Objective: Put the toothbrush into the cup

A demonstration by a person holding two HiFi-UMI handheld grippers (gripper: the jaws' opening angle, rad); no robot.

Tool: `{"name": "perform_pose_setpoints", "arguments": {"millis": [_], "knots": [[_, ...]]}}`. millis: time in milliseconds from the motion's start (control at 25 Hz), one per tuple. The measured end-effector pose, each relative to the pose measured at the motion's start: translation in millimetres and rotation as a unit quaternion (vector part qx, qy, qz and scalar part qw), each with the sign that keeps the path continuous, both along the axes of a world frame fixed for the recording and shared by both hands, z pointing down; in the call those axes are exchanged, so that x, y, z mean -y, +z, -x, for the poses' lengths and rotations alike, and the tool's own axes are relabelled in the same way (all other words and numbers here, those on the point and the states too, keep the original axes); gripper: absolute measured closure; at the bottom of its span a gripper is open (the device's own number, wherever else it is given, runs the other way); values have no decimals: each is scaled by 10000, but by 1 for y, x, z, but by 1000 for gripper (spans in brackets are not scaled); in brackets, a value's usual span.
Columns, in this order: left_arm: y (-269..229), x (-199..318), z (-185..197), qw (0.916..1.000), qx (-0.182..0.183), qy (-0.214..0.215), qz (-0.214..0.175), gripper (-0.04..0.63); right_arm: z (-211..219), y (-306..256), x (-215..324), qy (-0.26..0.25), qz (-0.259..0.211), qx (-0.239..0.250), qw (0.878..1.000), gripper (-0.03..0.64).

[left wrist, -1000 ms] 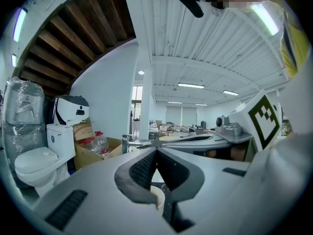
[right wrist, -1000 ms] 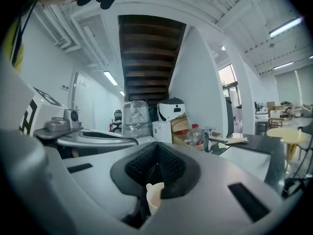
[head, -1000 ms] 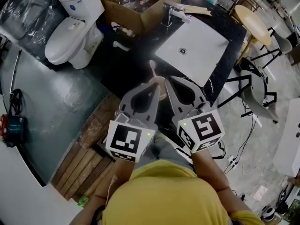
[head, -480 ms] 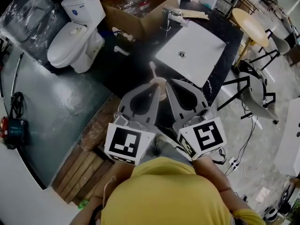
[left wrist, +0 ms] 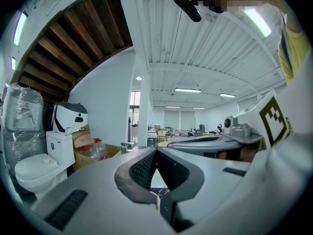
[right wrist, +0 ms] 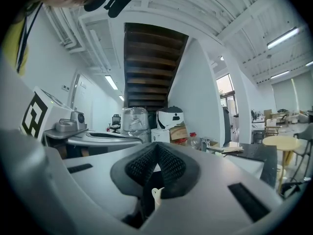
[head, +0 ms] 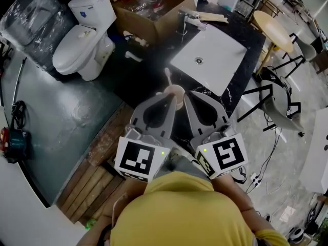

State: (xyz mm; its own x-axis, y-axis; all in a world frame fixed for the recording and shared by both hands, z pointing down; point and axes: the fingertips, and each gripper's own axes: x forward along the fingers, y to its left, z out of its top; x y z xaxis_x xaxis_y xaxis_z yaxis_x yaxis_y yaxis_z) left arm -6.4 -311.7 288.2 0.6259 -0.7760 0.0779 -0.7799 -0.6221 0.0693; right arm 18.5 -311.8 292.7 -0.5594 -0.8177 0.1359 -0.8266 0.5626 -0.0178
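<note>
A pale pink cup (head: 176, 92) stands on the dark counter (head: 148, 70) just in front of the white sink. The toothbrush (head: 167, 76) stands upright in the cup, its white head sticking out above the rim. Both grippers are held side by side close to the person's body, tips pointing at the cup. The left gripper (head: 171, 99) is shut with nothing in it, its tip right by the cup's near side. The right gripper (head: 187, 94) is also shut on nothing, just right of the cup. The pads meet in the left gripper view (left wrist: 156, 152) and in the right gripper view (right wrist: 156, 147).
A square white sink (head: 210, 53) with a faucet (head: 187, 15) lies beyond the cup. A toilet (head: 82, 35) and a cardboard box (head: 148, 6) with bottles stand at the back left. A round stool (head: 277, 27) is at right, and wooden slats (head: 95, 170) lie on the floor at left.
Both grippers have drawn back a little from the cup and risen slightly, so more of the cup shows. The jaws stay shut; the cup and toothbrush have not moved.
</note>
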Motion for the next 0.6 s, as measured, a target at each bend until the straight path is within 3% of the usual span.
{"name": "perform_pose_setpoints", "arguments": {"millis": [600], "knots": [[5,-7,-5,10000,-10,6,93,586,-2,5,-7,-30,55,-24,10000,603]]}}
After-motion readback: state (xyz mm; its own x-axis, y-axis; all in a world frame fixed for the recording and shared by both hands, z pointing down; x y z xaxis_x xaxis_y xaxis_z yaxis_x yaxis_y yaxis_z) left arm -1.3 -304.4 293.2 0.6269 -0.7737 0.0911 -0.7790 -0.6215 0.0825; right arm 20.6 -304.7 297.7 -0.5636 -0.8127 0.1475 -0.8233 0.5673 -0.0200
